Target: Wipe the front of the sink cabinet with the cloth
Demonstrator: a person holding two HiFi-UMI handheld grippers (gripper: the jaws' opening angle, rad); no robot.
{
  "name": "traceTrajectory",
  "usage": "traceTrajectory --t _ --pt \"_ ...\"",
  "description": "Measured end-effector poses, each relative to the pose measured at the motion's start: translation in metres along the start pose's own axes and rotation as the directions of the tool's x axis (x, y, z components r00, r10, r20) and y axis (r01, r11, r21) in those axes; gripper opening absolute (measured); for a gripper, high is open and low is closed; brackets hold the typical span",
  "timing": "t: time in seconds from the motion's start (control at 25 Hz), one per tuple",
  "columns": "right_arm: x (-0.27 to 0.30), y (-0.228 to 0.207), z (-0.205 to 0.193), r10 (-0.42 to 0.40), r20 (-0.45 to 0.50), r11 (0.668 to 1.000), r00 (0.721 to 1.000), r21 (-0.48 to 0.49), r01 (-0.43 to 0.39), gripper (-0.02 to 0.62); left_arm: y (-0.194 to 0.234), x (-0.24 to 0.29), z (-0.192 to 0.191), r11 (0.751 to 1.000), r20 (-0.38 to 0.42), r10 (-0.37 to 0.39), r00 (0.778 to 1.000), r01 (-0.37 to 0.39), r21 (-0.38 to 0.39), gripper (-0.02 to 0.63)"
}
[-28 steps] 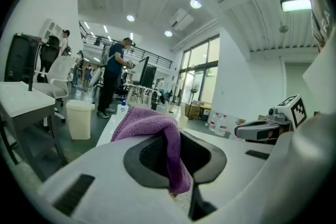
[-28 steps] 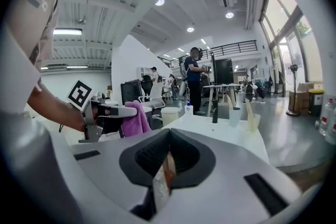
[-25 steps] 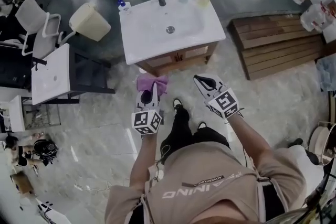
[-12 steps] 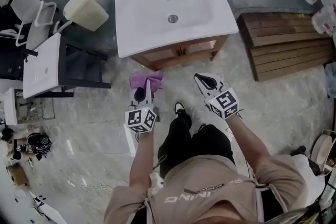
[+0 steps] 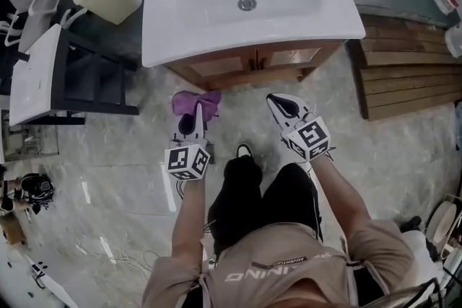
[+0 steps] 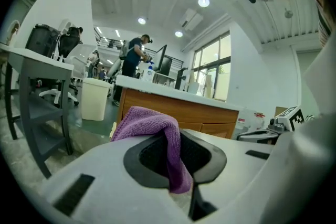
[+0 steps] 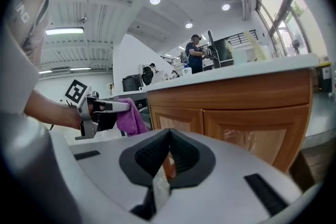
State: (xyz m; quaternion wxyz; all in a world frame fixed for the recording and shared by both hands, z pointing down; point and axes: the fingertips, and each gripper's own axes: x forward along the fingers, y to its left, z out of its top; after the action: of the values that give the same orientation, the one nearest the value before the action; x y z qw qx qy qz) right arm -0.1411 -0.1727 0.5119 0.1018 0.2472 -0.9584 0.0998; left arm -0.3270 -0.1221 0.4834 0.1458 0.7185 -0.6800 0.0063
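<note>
The wiping has not begun, as far as the views show. The left gripper (image 5: 196,120) is clamped on the purple cloth (image 5: 195,103), which bunches out beyond its jaws. The cloth hangs over the marble floor (image 5: 130,148), near the wooden front of the sink cabinet (image 5: 253,70) but apart from it. The right gripper (image 5: 283,106) has its jaws pressed together on nothing and hovers beside the left, also short of the doors. The whole front is probably left to wipe, though no view is sharp enough to show a damp patch. The white sink top (image 5: 180,40) overhangs the doors, so the cloth must pass under that edge. Floor before the cabinet lies open. A dark stand (image 5: 86,79) flanks the left and a wooden platform (image 5: 411,83) the right.
</note>
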Motion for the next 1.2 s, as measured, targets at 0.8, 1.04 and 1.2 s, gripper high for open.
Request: traceTrajectory --t 0.8,1.04,1.2 --pt "0.063 -0.012 -0.126 0.066 0.161 0.991 0.985 -0.124 -0.046 0.011 0.043 0.059 -0.129 0.998 0.154 0.037 0.987 -0.043 0.037 0.037" --pt "0.040 0.008 -0.116 0.110 0.130 0.987 0.985 -0.132 -0.093 0.011 0.046 0.049 -0.113 0.996 0.153 0.078 0.985 -0.084 0.033 0.037" --pt "0.030 0.014 -0.104 0.130 0.146 0.985 0.981 -0.136 -0.110 0.011 0.056 0.056 -0.089 0.993 0.166 0.098 0.981 -0.108 0.051 0.037"
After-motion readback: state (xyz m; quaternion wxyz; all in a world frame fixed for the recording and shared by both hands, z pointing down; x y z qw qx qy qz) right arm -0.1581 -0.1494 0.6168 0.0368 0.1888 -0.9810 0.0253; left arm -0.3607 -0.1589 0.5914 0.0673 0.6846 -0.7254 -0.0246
